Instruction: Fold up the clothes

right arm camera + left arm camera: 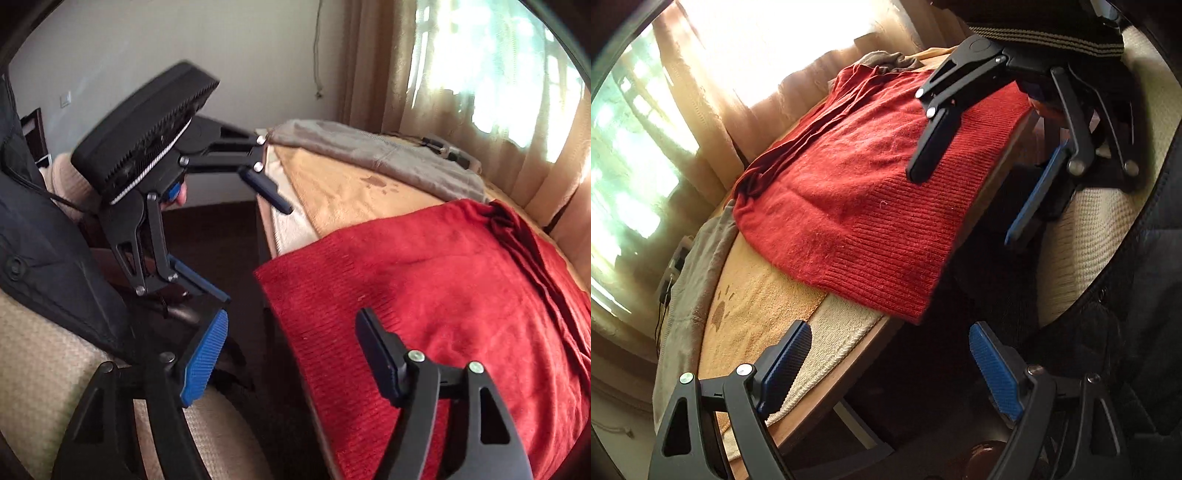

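A red knitted sweater (857, 192) lies spread flat on the table, its ribbed hem hanging a little over the near edge and one sleeve bunched along its far side. My left gripper (886, 343) is open and empty, above the table edge just off the hem's left corner. My right gripper (291, 321) is also open: one finger hovers over the sweater (443, 295), the other is off the table's edge, and neither pad presses on cloth. Each wrist view shows the other gripper, the right gripper (964, 203) and the left gripper (255, 253), both with jaws wide.
A tan towel (757, 295) and a cream towel (842, 332) cover the wooden table (827, 398). A grey garment (369, 155) drapes over its far side, and another grey piece (886, 61) lies beyond the sweater. Curtains (373, 66) and a bright window stand behind. A person's cream sweater (1082, 236) is close.
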